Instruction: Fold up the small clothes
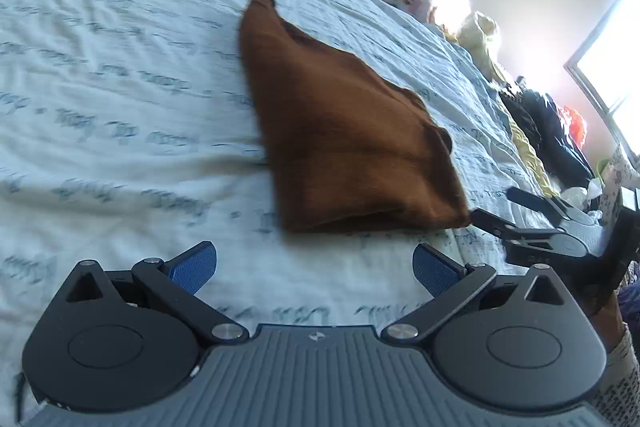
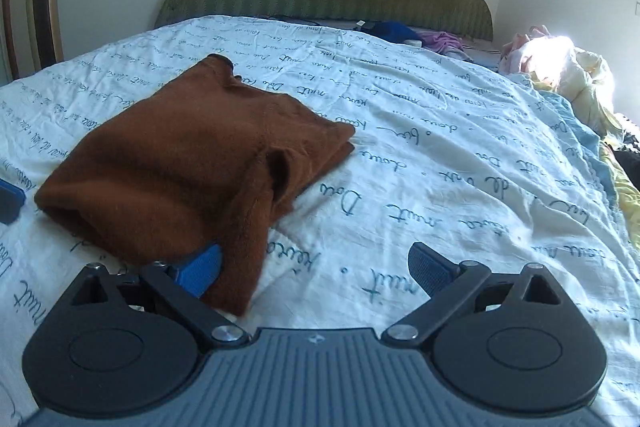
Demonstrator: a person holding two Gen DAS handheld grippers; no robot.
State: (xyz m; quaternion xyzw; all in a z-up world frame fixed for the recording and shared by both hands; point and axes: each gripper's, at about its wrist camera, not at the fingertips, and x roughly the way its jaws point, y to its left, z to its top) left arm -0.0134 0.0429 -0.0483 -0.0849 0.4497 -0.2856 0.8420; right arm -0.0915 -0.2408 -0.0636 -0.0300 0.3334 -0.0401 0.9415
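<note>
Both pairs of fingers standing open beside a folded brown garment on the bed.

The left gripper (image 1: pixel 314 267) is hovering with its blue pads spread wide and empty, just short of the brown garment (image 1: pixel 344 131); the right gripper (image 2: pixel 316 271) is also gaping, its left finger (image 2: pixel 202 273) touching or perhaps tucked under the near corner. The garment is lying doubled over on the white script-printed bedspread (image 2: pixel 460 163). It is looking soft, fuzzy, light and limp, so it is likely best pinched through both layers at the near corners.
</note>
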